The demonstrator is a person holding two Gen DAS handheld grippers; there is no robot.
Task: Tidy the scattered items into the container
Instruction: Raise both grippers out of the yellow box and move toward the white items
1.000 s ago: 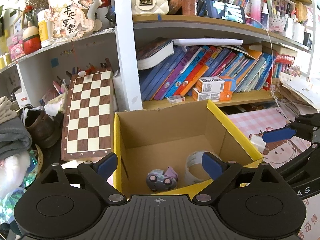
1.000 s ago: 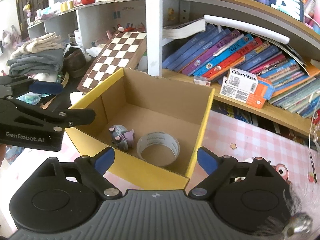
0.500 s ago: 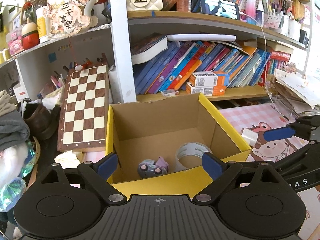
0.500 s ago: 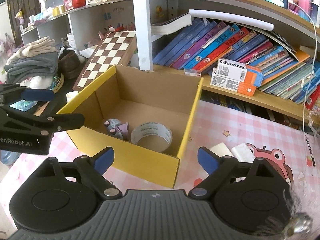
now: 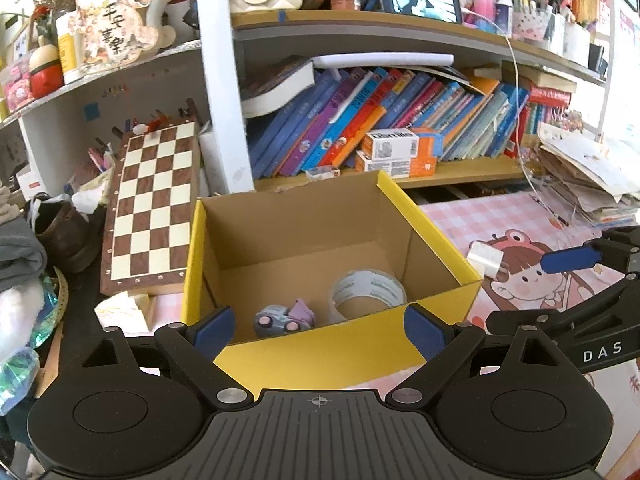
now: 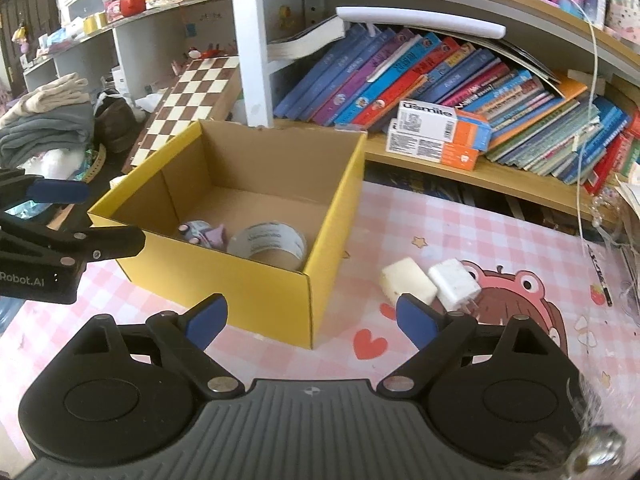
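Observation:
A yellow cardboard box (image 5: 304, 352) (image 6: 256, 280) stands open on the pink mat. Inside lie a roll of clear tape (image 5: 366, 294) (image 6: 272, 240) and a small purple toy car (image 5: 280, 318) (image 6: 202, 232). Two white blocks (image 6: 408, 284) (image 6: 454, 282) lie on the mat right of the box; one shows in the left wrist view (image 5: 484, 258). My left gripper (image 5: 318, 326) is open and empty, in front of the box's near wall. My right gripper (image 6: 308, 318) is open and empty, near the box's right corner, just short of the blocks.
A bookshelf with slanted books (image 5: 360, 108) and orange-white cartons (image 6: 440, 132) rises behind the box. A chessboard (image 5: 154, 204) leans at the left, with a shoe (image 5: 64, 236) and folded clothes (image 6: 44, 128). A paper stack (image 5: 588, 184) lies at the right.
Both grippers have pulled back from the box and risen; the box looks smaller and farther. The two white blocks have come into the right wrist view. Both grippers stay open.

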